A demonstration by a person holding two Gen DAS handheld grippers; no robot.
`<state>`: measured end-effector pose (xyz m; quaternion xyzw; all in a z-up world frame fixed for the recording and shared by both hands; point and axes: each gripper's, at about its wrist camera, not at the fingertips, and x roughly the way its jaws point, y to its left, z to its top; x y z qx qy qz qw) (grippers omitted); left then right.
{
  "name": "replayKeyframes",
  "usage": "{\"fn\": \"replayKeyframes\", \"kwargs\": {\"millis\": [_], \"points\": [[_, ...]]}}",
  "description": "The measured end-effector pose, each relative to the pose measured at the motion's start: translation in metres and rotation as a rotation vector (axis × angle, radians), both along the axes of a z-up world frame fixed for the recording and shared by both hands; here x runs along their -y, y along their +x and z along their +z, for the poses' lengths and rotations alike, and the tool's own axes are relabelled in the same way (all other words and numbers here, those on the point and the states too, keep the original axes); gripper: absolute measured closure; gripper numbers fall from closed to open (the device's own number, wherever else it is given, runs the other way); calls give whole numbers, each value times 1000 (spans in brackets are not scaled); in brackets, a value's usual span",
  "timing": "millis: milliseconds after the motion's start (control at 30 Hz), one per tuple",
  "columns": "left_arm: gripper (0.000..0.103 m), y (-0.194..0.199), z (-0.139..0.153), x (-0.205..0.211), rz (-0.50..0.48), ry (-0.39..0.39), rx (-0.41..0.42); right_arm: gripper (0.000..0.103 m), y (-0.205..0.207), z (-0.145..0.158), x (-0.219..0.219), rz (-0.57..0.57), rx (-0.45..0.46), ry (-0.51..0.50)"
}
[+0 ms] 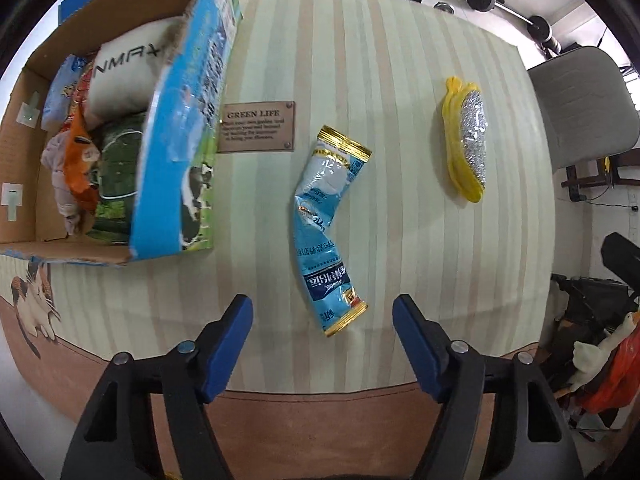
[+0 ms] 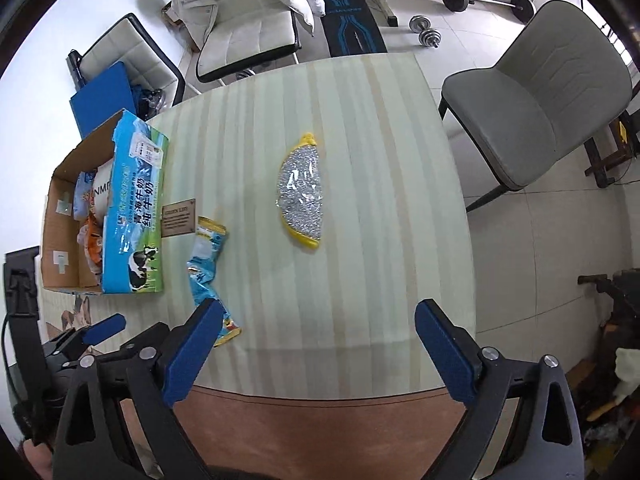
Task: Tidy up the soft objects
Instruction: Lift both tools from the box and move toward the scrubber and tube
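Jaws of the left gripper (image 1: 322, 334) stand apart and grasp nothing; they hang above the near part of the bench (image 1: 400, 128), and the lower end of the blue milk-powder sachet (image 1: 326, 236) lies on the cloth between the two blue pads without touching either. From there the sachet runs crumpled toward 12 o'clock, gold-trimmed at both ends. At about 1 o'clock from it, well apart, lies the yellow-rimmed silver scrubber (image 1: 468, 144), flat on the striped cloth. At 11 o'clock, just beside the sachet's upper end, sits a small brown plaque (image 1: 258, 126) lettered GREEN LIFE. Touching the plaque's left edge is the open cardboard box (image 1: 176, 128) with blue milk-carton printing; inside it are a white pillow (image 1: 128, 76), an orange packet (image 1: 80, 156), a green packet (image 1: 118, 168) and a greyish cloth toy (image 1: 60, 172), packed close together.

Jaws of the right gripper (image 2: 316, 344) are released too, spread wide over bare striped cloth near the bench's front edge. In this view the scrubber (image 2: 302, 192) lies at 12 o'clock from them, the sachet (image 2: 208, 256) at 10 o'clock with its lower end hidden behind the left blue pad. The box (image 2: 136, 216) stands further out at 10 o'clock, and the left gripper (image 2: 105, 327) shows at 9 o'clock. A grey chair (image 2: 540, 112) stands off the bench at 2 o'clock.
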<state>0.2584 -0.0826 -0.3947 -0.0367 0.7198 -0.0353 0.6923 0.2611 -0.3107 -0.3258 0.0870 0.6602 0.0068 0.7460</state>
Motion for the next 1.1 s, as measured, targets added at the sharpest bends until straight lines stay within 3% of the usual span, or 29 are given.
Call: {"fn": "replayKeyframes", "kwargs": {"millis": [100, 300, 400, 500, 533, 600, 733, 833, 1033, 1100], "points": [[32, 8, -26, 6, 34, 26, -22, 16, 15, -13, 6, 34, -15, -10], [32, 9, -68, 6, 148, 0, -106, 17, 59, -39, -11, 136, -48, -44], [32, 4, -69, 4, 164, 17, -94, 17, 82, -58, -24, 180, -75, -49], [32, -2, -52, 1, 173, 17, -40, 18, 100, -74, -37, 216, -96, -50], [32, -3, -44, -1, 176, 16, -26, 22, 104, -78, -39, 221, -102, -46], [32, -6, -24, -4, 174, 20, 8, 49, 107, -87, -41, 211, -130, 13], [31, -26, 18, -10, 99, 192, 126, 51, 83, -99, -51, 179, -161, 172], [31, -54, 29, -25, 66, 334, 173, 50, 57, -115, -73, 171, -198, 263], [31, -80, 10, -65, 108, 445, 103, 50, 31, -155, -128, 147, -269, 360], [31, -85, 9, -74, 108, 482, 95, 50, 29, -160, -153, 178, -256, 307]]}}
